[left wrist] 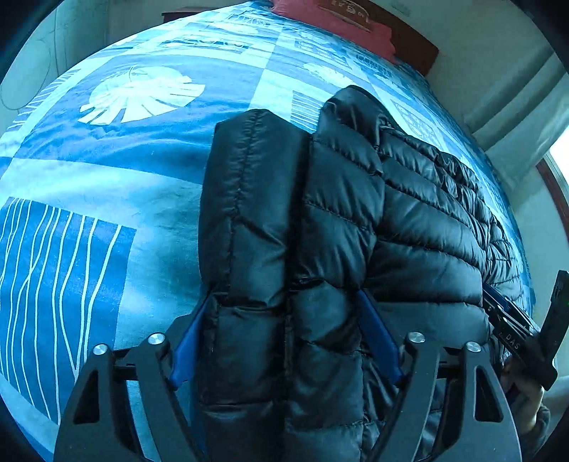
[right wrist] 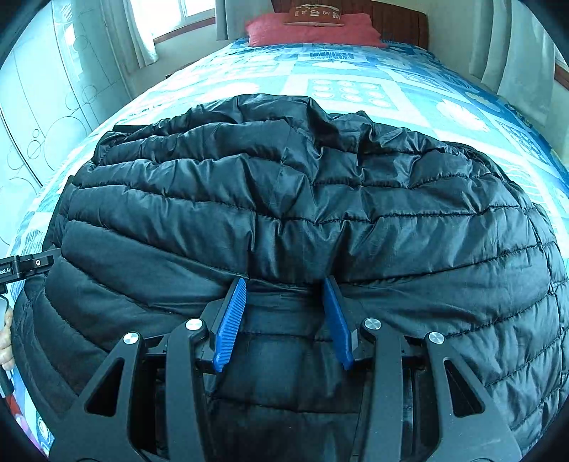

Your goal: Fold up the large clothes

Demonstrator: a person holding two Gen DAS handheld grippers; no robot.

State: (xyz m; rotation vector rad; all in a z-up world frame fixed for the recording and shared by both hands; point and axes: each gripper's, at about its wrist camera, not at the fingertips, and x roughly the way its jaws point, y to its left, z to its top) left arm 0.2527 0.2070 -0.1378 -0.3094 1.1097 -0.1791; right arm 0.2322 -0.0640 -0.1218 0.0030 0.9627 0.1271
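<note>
Jaws on my left gripper (left wrist: 284,320) stand wide apart w/ a thick fold of the black puffer jacket (left wrist: 373,220) bulging up between the blue pads (left wrist: 185,352); fabric presses against both pads, but whether I've actually got a grip I can't tell. Sleeve (left wrist: 249,199) runs straight ahead of the fingers, lying alongside the jacket body, which spreads off to the right of the gripper; bedspread (left wrist: 106,170), blue w/ white leaf print, lies open to the left and ahead; red pillow (left wrist: 334,25) sits far ahead at the headboard end. At far right of that view I see the right gripper (left wrist: 526,330) at the jacket edge.

Right gripper (right wrist: 284,284) from its own cam: fingers partway apart, tips pushed under the jacket's (right wrist: 302,199) hem fold; dark fabric fills the gap between the blue pads (right wrist: 231,320) and drapes over the tips, so contact yes, firm pinch I can't confirm. Jacket bulk lies directly ahead and to both sides, blocking most of the bedspread (right wrist: 355,74) near me; pillow (right wrist: 313,30) far ahead, curtains (right wrist: 512,49) ahead-right, window (right wrist: 185,14) ahead-left. Left gripper's body (right wrist: 21,270) pokes in at far left beside the jacket edge.
</note>
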